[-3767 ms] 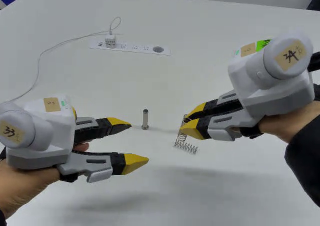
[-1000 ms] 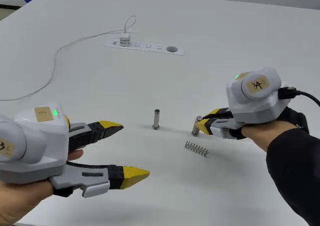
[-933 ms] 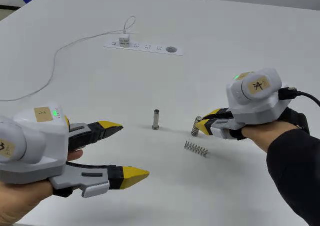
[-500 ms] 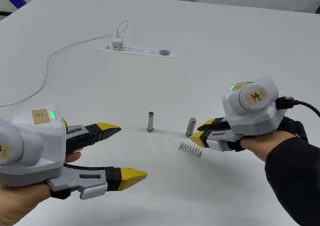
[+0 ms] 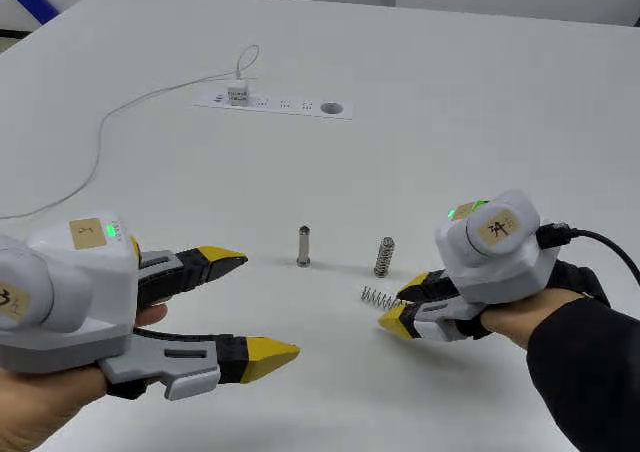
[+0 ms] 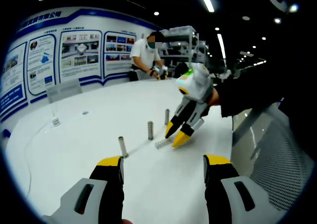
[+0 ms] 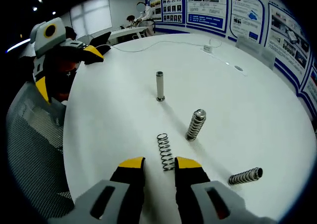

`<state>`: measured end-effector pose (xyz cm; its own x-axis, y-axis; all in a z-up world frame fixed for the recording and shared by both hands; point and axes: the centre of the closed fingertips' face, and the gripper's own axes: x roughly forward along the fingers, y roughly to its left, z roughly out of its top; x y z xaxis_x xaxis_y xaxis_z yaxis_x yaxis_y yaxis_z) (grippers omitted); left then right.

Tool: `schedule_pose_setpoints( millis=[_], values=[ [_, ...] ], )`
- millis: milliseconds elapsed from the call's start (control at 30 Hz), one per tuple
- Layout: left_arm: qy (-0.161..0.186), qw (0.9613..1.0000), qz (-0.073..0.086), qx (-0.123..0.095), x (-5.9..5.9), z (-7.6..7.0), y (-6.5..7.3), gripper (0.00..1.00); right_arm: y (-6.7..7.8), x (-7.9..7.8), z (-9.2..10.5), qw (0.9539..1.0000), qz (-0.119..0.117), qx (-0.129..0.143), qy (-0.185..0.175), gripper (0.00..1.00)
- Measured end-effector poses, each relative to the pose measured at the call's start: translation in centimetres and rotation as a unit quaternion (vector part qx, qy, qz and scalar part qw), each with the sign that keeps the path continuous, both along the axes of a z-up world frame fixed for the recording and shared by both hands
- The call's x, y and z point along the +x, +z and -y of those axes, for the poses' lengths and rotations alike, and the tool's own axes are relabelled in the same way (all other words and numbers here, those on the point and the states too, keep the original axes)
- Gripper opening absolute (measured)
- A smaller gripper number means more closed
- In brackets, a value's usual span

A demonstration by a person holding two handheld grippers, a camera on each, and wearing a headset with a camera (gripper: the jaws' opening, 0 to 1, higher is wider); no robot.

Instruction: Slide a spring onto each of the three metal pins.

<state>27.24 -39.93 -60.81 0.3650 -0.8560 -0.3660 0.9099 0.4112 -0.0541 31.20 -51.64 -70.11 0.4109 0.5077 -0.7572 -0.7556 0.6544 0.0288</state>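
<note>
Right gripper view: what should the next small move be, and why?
Probably nudge the right gripper forward and close on the loose spring. Its jaws stand slightly apart with the spring's near end lying flat between the tips, not yet gripped. The bare pin stands beyond it, while the neighbouring pin already wears a spring.

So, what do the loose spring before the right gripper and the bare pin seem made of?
The loose spring looks like steel wire, bare grey, its open coils glinting. The bare pin seems metal with a smooth silvery finish: a bright streak runs along its side. The alloy cannot be told.
</note>
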Motion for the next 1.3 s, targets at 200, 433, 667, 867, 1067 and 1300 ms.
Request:
schedule_pose_setpoints(
  millis=[200,433,667,867,1067,1300],
  values=[
    [0.003,1.0000,-0.002,0.003,0.0,-0.2,-0.1,0.66,-0.5,0.3,0.2,1.0000,-0.001,-0.008,0.003,0.23],
    [0.005,1.0000,-0.004,0.006,0.0,-0.2,-0.1,0.65,-0.7,0.3,0.7,0.9999,-0.001,-0.010,-0.001,0.18],
    [0.001,0.9999,-0.005,0.010,-0.1,-0.1,-0.3,0.65,-0.7,0.4,0.9,0.9996,0.009,-0.026,0.002,0.12],
    [-0.012,0.9998,-0.007,0.014,-0.3,0.1,-0.6,0.63,0.0,0.1,0.8,0.9997,0.009,-0.022,-0.001,0.12],
    [-0.044,0.9987,-0.003,0.027,-0.5,0.9,-1.1,0.58,1.5,-0.7,-0.1,0.9997,0.009,-0.017,0.018,0.11],
    [-0.074,0.9964,0.000,0.041,-0.3,1.8,-1.9,0.53,2.8,-1.9,-1.8,0.9984,-0.003,-0.022,0.052,0.12]
  ],
)
